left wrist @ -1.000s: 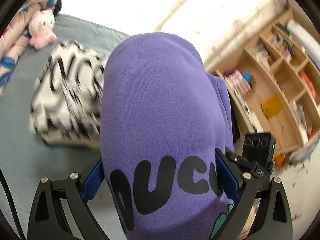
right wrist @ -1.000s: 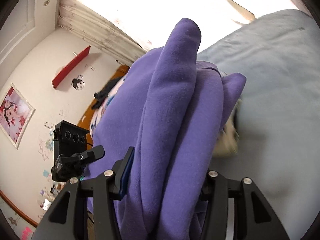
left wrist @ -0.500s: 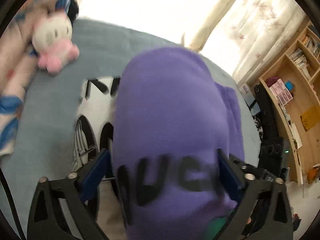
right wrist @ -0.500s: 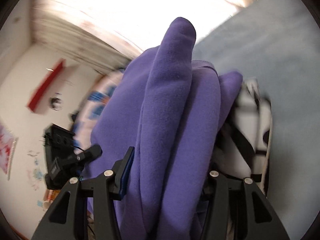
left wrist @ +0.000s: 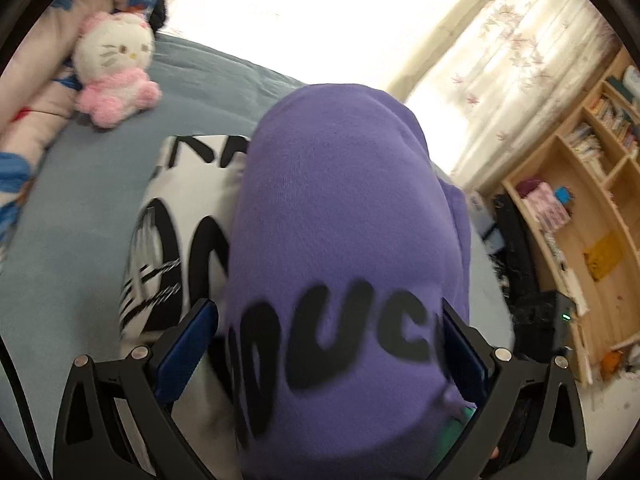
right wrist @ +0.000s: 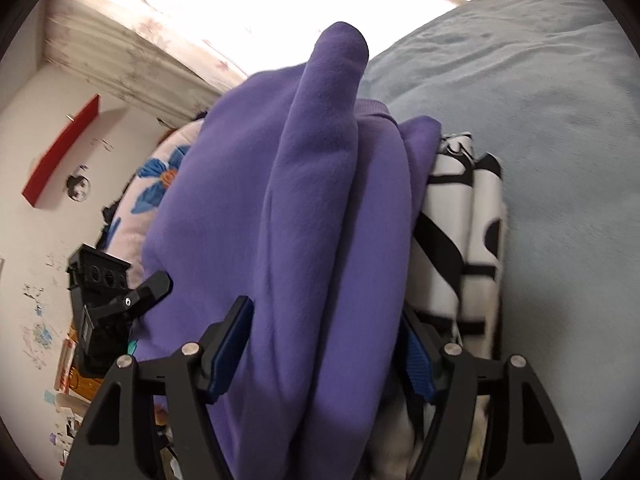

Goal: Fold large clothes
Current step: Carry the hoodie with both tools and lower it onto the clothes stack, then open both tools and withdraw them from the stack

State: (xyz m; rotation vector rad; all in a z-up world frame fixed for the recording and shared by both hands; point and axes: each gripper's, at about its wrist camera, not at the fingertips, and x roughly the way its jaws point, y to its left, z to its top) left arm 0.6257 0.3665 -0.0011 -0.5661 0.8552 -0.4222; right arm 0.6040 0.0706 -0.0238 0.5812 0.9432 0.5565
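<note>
A folded purple sweatshirt (left wrist: 340,220) with black letters fills both wrist views. It rests on a folded black-and-white garment (left wrist: 180,220) that lies on the grey-blue bed (left wrist: 60,260). My left gripper (left wrist: 326,308) is shut on the lettered end, its blue pads on either side of the thick fold. At the other end, my right gripper (right wrist: 326,320) has the purple sweatshirt (right wrist: 312,200) between its jaws, which are opening; the right pad stands just off the cloth. The black-and-white garment (right wrist: 472,220) shows beneath on the right.
A white and pink plush toy (left wrist: 114,68) sits at the bed's far left by a flowered quilt (right wrist: 156,184). A wooden bookshelf (left wrist: 580,220) stands to the right beyond the bed. Open grey-blue bed (right wrist: 560,120) spreads to the right of the pile.
Both grippers came down and forward with the purple sweatshirt until it lay over the black-and-white garment. The right jaws now stand wider than before.
</note>
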